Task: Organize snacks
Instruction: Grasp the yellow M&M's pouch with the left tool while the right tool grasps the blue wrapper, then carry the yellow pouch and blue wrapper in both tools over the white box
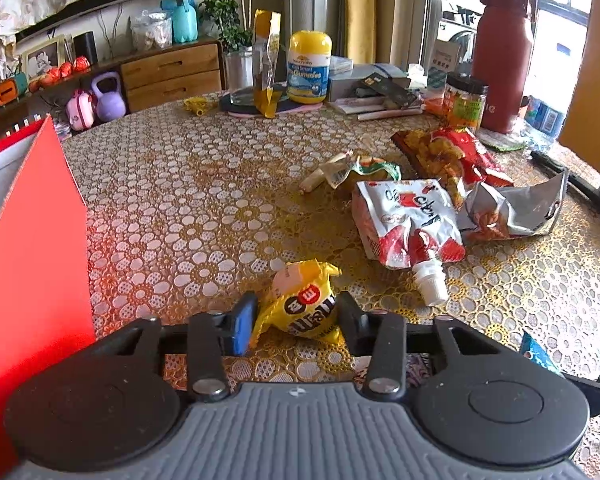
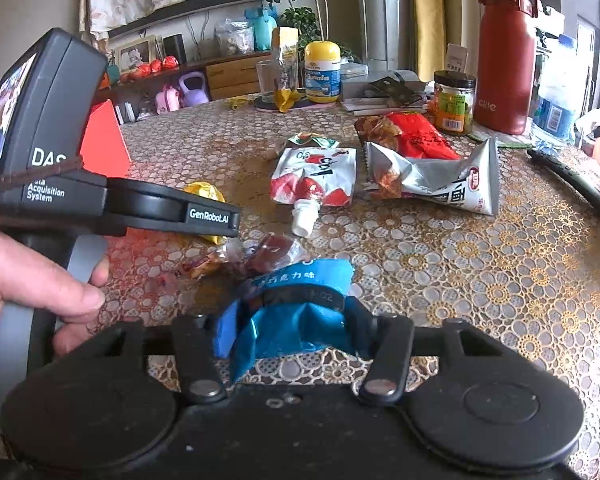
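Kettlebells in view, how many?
1: a purple kettlebell on the floor by the wooden drawers, beyond the table's far edge, next to a pink bag. Others may be hidden.

A small yellow crinkled candy packet with brown lettering [image 1: 304, 312] lies on the lace-patterned tablecloth, pinched at both sides. A shiny blue foil snack wrapper [image 2: 292, 320] is crumpled and squeezed at its edges. Farther back lie a white-and-red spouted drink pouch [image 1: 408, 224], cap pointing toward me, a torn silver crisp bag [image 2: 432, 180] and a red snack bag [image 2: 412, 136] behind it.
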`<state>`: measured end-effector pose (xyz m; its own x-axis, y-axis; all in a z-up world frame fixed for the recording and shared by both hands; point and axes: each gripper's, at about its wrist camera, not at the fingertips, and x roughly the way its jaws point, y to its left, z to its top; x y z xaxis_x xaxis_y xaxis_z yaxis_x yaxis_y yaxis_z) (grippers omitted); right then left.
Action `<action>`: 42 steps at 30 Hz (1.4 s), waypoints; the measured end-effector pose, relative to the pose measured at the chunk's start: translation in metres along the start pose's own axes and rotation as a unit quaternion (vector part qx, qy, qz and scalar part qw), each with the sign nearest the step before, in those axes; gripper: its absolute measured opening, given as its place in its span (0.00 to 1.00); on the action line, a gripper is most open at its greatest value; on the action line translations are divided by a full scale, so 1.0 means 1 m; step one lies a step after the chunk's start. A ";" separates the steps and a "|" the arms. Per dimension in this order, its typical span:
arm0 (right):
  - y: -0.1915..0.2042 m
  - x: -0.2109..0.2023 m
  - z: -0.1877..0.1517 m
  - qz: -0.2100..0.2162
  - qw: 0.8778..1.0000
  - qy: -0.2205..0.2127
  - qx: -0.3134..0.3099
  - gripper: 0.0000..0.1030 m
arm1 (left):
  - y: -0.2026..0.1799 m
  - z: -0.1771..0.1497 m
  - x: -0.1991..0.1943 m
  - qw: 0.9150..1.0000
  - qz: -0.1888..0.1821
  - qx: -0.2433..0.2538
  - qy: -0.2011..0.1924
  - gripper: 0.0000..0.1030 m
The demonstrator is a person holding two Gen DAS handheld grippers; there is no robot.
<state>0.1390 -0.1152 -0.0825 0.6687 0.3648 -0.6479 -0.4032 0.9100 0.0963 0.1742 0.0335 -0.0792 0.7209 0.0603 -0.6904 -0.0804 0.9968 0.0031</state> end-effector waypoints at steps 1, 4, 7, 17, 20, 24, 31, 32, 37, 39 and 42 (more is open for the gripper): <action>0.001 -0.001 0.000 -0.001 1.000 -0.002 -0.001 0.50 | 0.001 0.000 -0.003 1.000 -0.001 -0.002 -0.003 0.40; -0.001 -0.004 -0.001 0.001 1.000 -0.006 0.007 0.48 | 0.001 0.001 -0.013 1.000 -0.003 -0.002 -0.014 0.39; -0.003 -0.011 0.001 0.002 1.000 -0.019 0.012 0.47 | 0.000 0.004 -0.026 1.000 -0.007 -0.003 -0.026 0.38; -0.003 -0.039 0.010 -0.003 0.998 -0.057 0.020 0.46 | 0.000 0.013 -0.091 0.996 -0.016 -0.006 -0.084 0.38; -0.001 -0.050 0.012 -0.003 0.997 -0.071 0.020 0.46 | 0.001 0.014 -0.110 0.995 -0.017 -0.003 -0.101 0.38; 0.002 -0.064 0.016 -0.002 0.996 -0.089 0.019 0.46 | 0.002 0.012 -0.135 0.993 -0.016 -0.006 -0.119 0.38; 0.014 -0.085 0.024 0.006 0.993 -0.119 0.005 0.46 | 0.013 0.006 -0.169 0.989 -0.009 -0.017 -0.148 0.38; 0.016 -0.088 0.025 0.007 0.992 -0.123 0.003 0.46 | 0.016 0.004 -0.173 0.988 -0.009 -0.020 -0.151 0.38; 0.031 -0.101 0.033 0.016 0.990 -0.139 -0.011 0.46 | 0.039 0.000 -0.192 0.986 0.002 -0.036 -0.165 0.38; 0.037 -0.105 0.037 0.021 0.989 -0.144 -0.017 0.46 | 0.055 -0.002 -0.199 0.984 0.012 -0.045 -0.171 0.38; 0.048 -0.107 0.046 0.037 0.988 -0.150 -0.021 0.47 | 0.078 -0.003 -0.203 0.982 0.032 -0.060 -0.176 0.38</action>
<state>0.0767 -0.1014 0.0261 0.7891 0.4772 -0.3869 -0.4787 0.8723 0.0996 0.0193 0.0986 0.0593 0.9030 0.1583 -0.3995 -0.1987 0.9781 -0.0615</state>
